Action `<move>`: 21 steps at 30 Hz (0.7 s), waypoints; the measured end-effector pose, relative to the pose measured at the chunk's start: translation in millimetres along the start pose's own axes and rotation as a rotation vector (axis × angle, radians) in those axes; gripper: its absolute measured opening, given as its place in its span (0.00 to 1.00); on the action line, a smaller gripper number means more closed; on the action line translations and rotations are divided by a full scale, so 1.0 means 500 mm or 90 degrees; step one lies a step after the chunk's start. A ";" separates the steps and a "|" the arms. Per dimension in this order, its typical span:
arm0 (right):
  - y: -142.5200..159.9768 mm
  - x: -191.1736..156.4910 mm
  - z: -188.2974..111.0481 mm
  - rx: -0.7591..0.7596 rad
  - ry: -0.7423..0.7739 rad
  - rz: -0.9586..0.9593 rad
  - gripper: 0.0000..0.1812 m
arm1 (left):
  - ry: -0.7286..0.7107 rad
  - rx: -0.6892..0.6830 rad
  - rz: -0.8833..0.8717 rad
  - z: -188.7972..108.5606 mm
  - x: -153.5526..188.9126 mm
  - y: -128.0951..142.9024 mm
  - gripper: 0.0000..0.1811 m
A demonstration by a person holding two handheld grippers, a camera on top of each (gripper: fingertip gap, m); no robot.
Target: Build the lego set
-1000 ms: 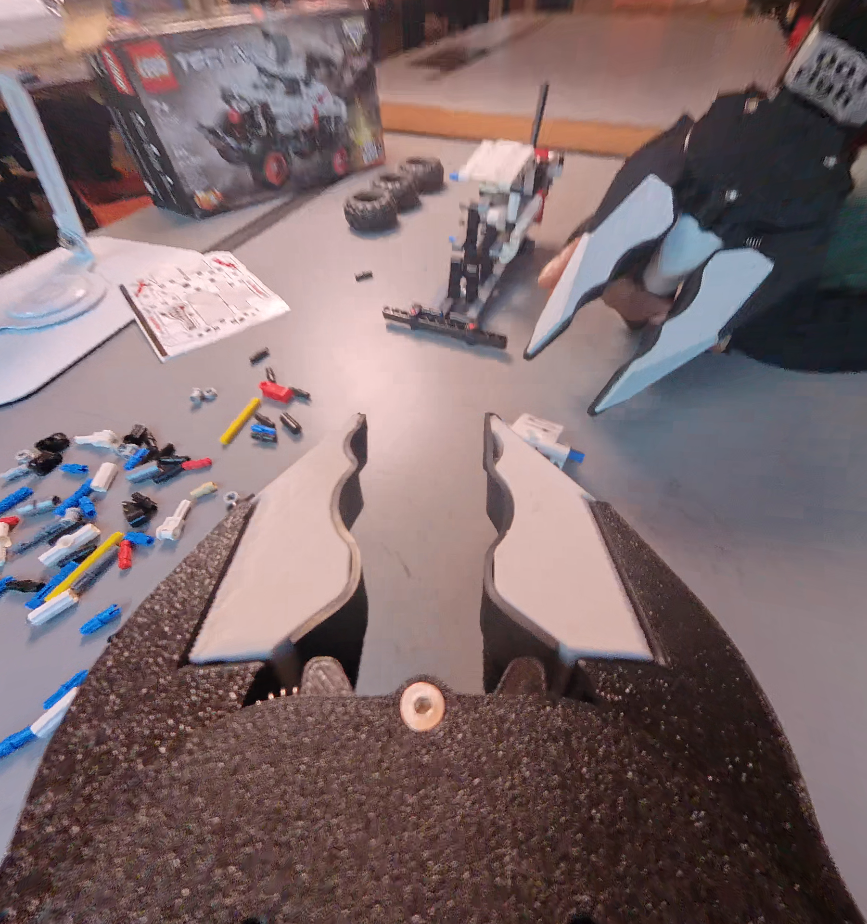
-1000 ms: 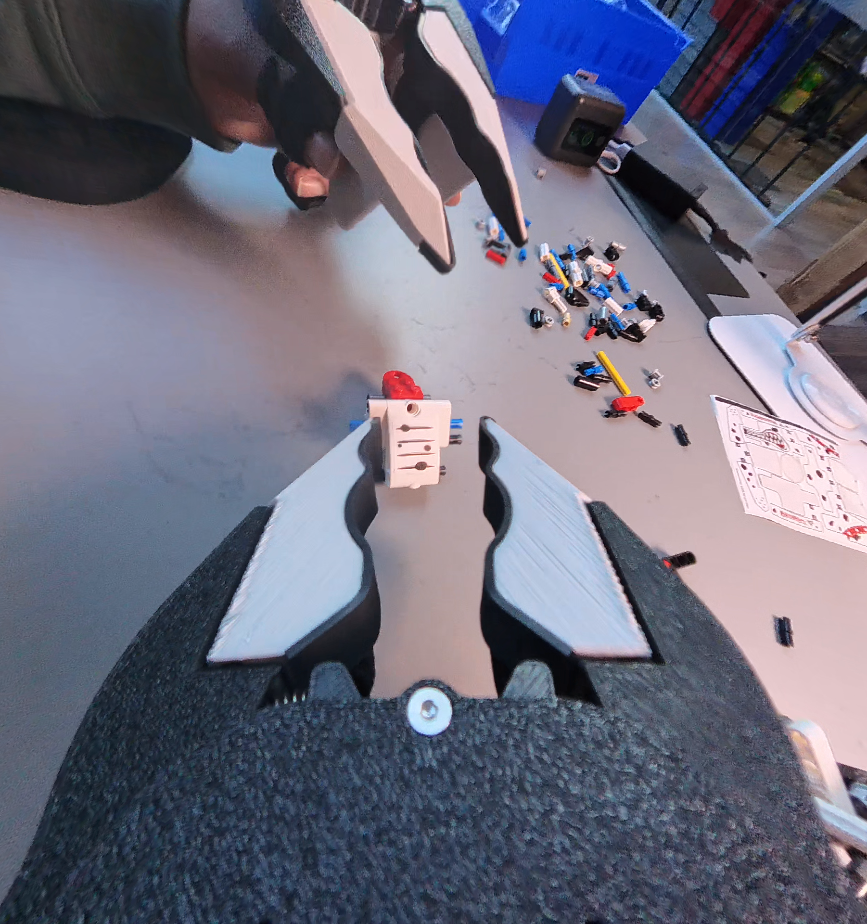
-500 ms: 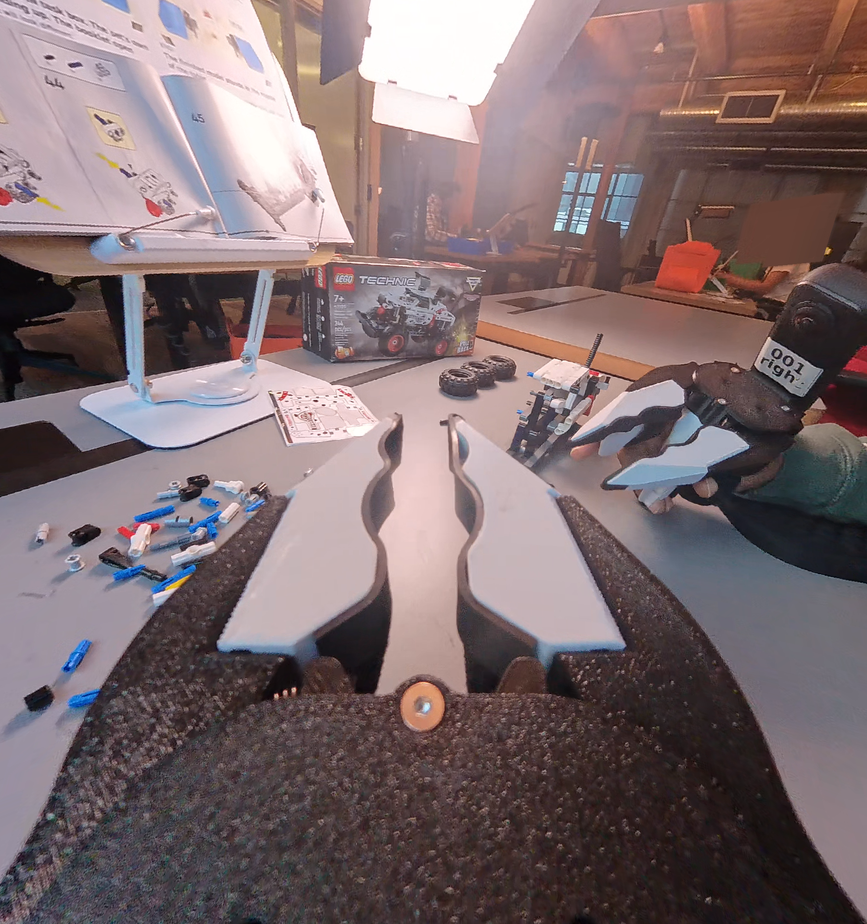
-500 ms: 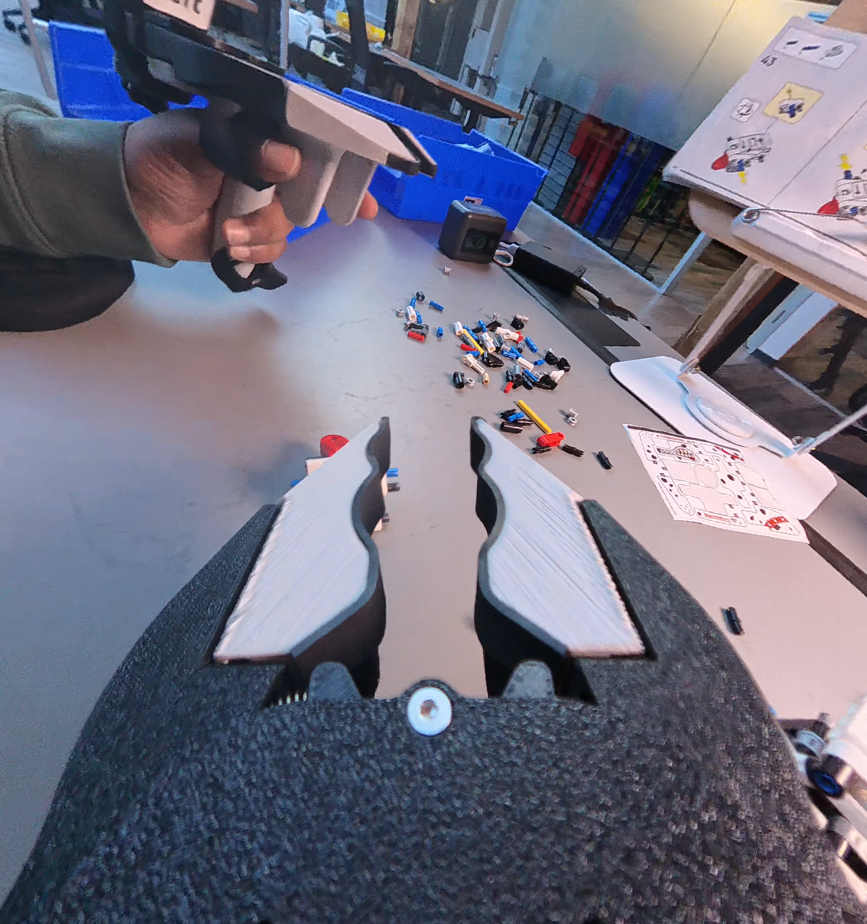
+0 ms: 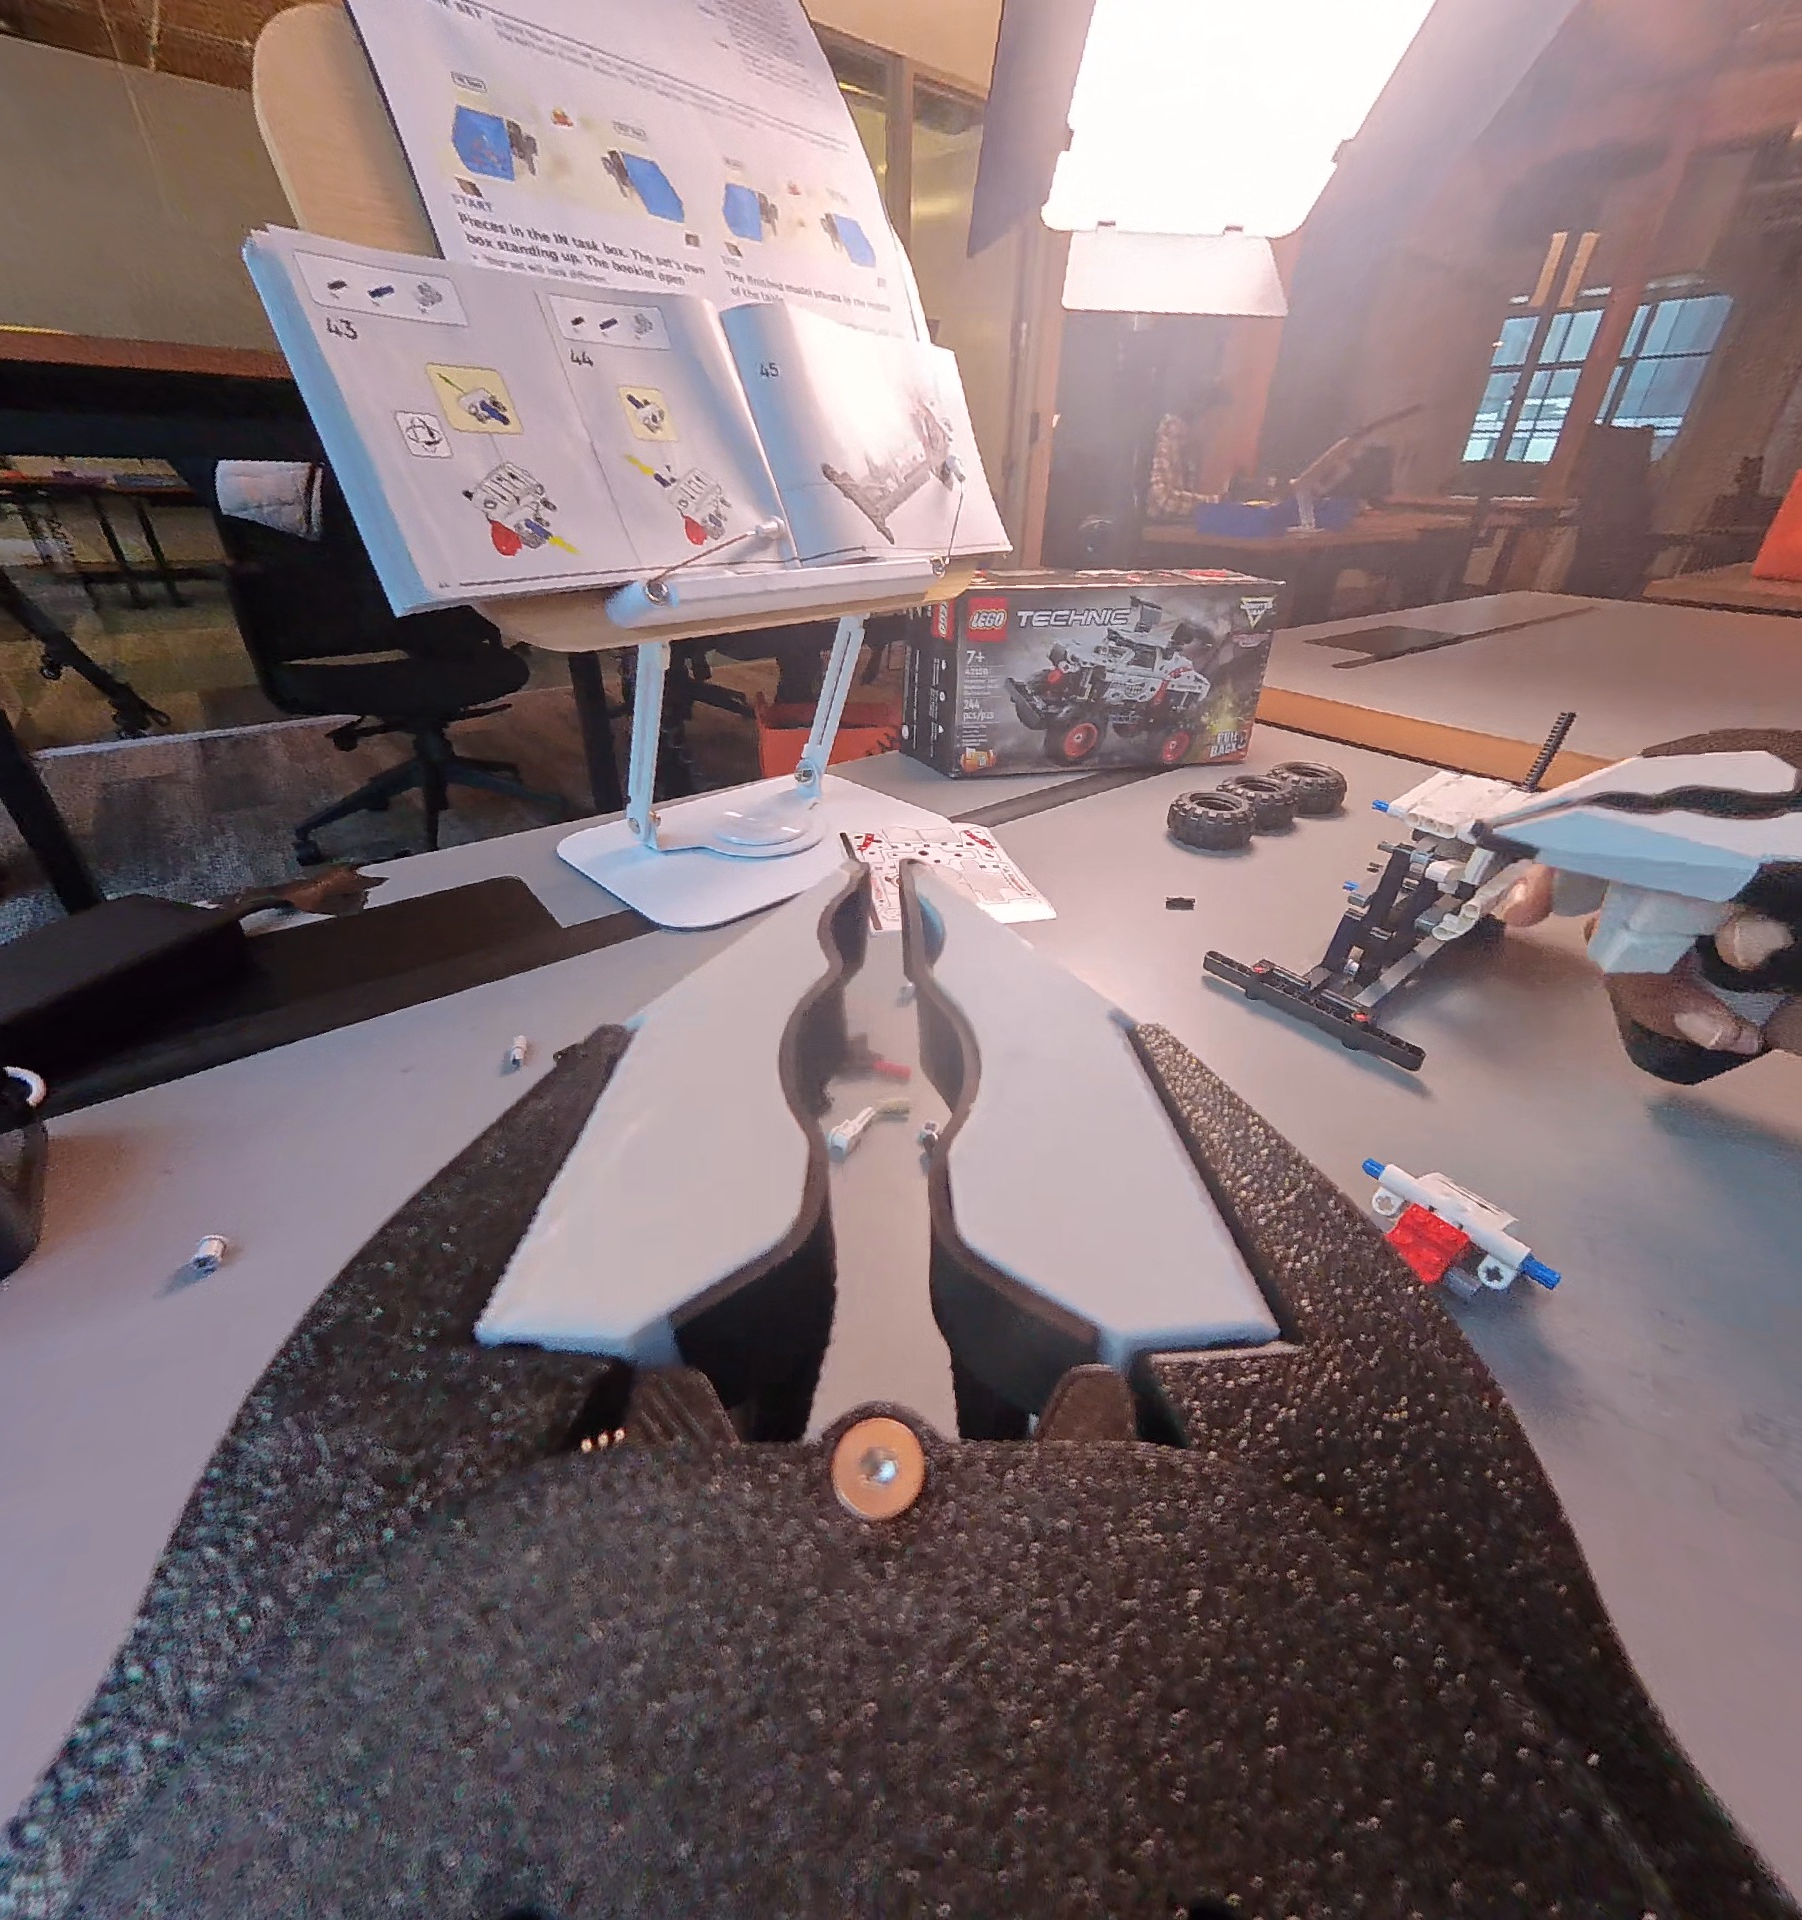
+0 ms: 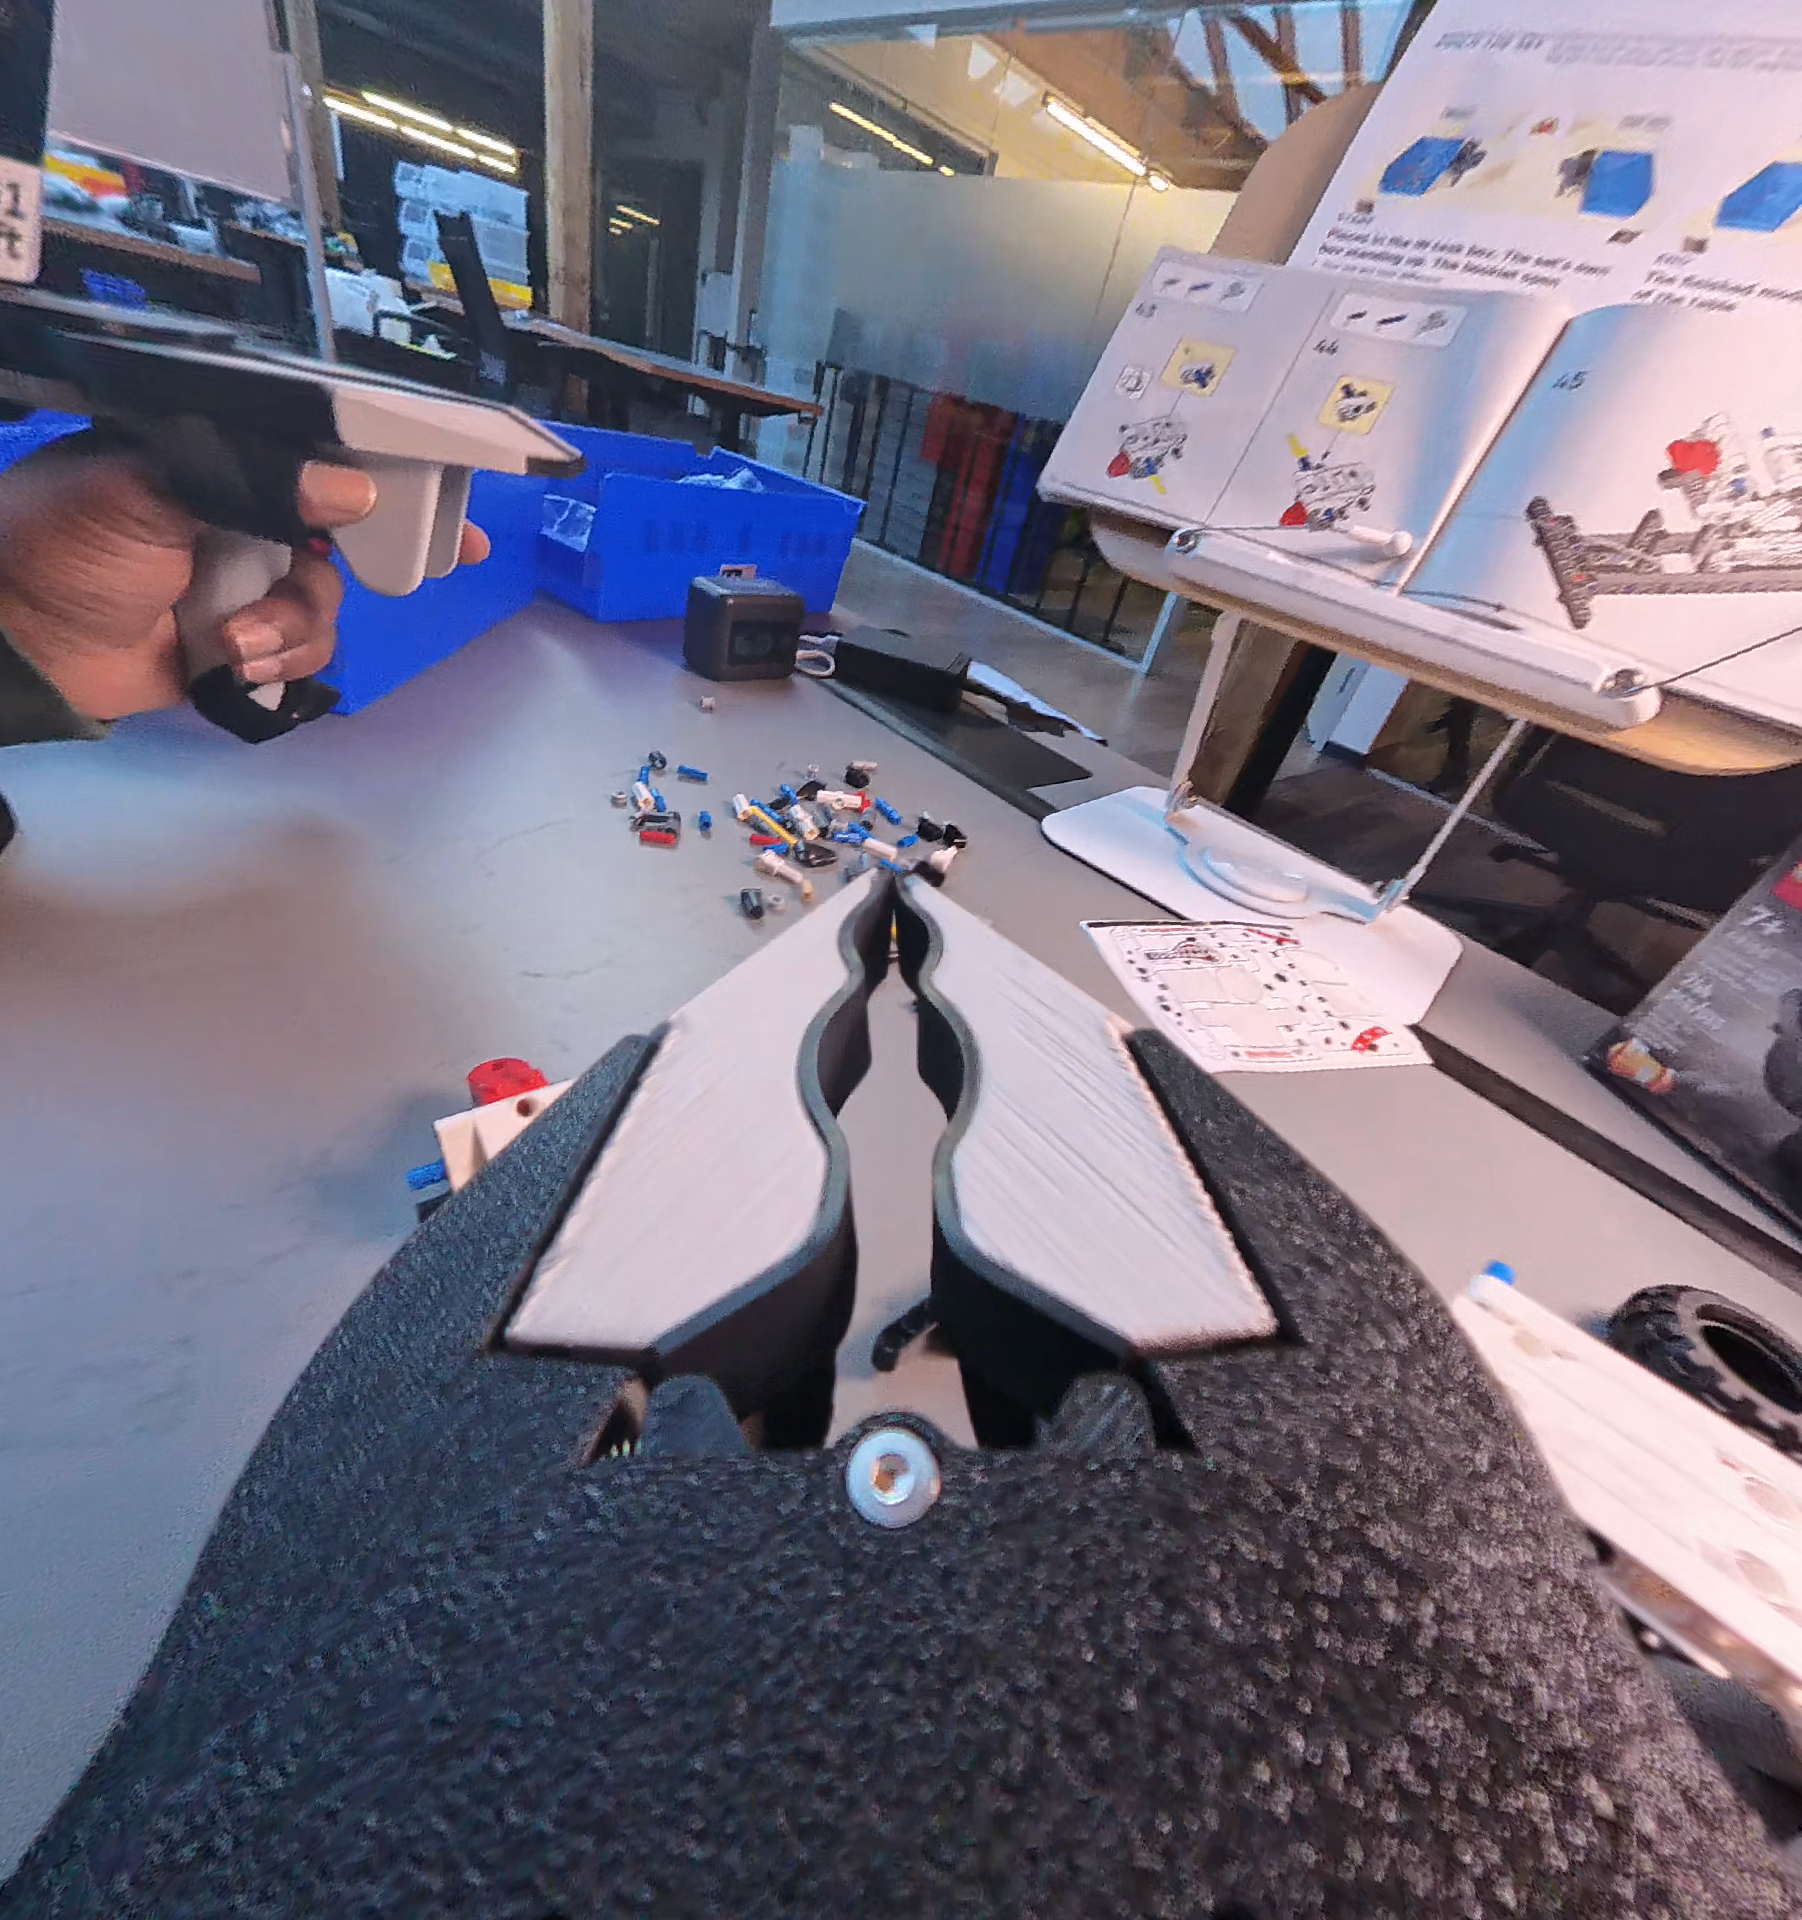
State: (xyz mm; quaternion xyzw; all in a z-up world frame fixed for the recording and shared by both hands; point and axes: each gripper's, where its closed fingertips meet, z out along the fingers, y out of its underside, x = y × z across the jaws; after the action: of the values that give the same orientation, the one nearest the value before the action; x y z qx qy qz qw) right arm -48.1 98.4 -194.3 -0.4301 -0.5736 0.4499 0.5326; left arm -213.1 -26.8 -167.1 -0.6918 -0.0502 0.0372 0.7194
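Left wrist view shows your left gripper (image 5: 884, 883) raised above the grey table (image 5: 1655, 1558), its tips drawn almost together with only a sliver of gap and nothing between them. Your right gripper (image 6: 891, 891) is likewise pinched closed on nothing, level with the table and facing the open instruction booklet (image 6: 1396, 436) on its stand.

The task's pieces lie in three places. The small white sub-assembly (image 5: 1448, 1226) with a red block and blue pins sits on the near right of the table. The half-built chassis (image 5: 1396, 914), black beams under white panels, stands tilted farther right, just beside your right hand (image 5: 1728, 987). The loose parts pile (image 6: 803, 821) lies far left in the right wrist view, and three black tyres (image 5: 1255, 805) wait near the box (image 5: 1094, 675).

Judging from their look, all of it is light, rigid plastic, smooth enough to slip or spin out of a pinch. You would probably do best to take the sub-assembly across its flat white sides, not by the pins or the red block. The chassis looks prone to tipping; hold it by the black beams low down, since pressed-in panels may pop loose.
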 end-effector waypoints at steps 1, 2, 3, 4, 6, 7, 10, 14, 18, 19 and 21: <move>-0.010 0.015 0.001 0.002 0.016 -0.003 0.00 | -0.005 -0.001 0.003 0.000 -0.003 0.000 0.05; -0.023 0.033 0.003 0.002 0.030 -0.009 0.00 | -0.009 -0.003 0.003 0.000 -0.005 0.002 0.06; -0.041 0.054 0.006 0.005 0.045 -0.018 0.00 | -0.012 -0.007 0.000 0.001 -0.008 0.005 0.08; -0.064 0.078 0.011 0.011 0.060 -0.029 0.00 | -0.012 -0.010 -0.006 0.002 -0.009 0.009 0.11; -0.104 0.134 0.033 0.000 0.083 -0.040 0.07 | -0.005 -0.018 -0.019 0.004 -0.010 0.016 0.14; -0.121 0.166 0.049 -0.014 0.094 -0.042 0.10 | -0.005 -0.022 -0.024 0.005 -0.011 0.020 0.15; -0.162 0.282 0.107 -0.028 0.142 -0.066 0.14 | -0.008 -0.033 -0.028 0.009 -0.015 0.028 0.13; -0.137 0.474 0.204 -0.071 0.214 -0.012 0.21 | -0.004 -0.051 0.006 0.027 -0.008 0.025 0.12; -0.075 0.618 0.277 -0.114 0.281 0.035 0.25 | 0.005 -0.059 0.060 0.084 -0.006 -0.019 0.13; -0.061 0.640 0.292 -0.123 0.290 0.045 0.25 | 0.007 -0.058 0.066 0.104 -0.007 -0.036 0.14; -0.043 0.669 0.316 -0.132 0.297 0.065 0.24 | 0.013 -0.053 0.071 0.151 -0.010 -0.069 0.15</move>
State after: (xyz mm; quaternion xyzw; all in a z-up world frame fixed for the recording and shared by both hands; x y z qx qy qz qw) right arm -227.2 409.5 -102.8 -0.6028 -0.4561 0.3032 0.5802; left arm -227.7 46.0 -129.7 -0.7232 -0.0057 0.0683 0.6873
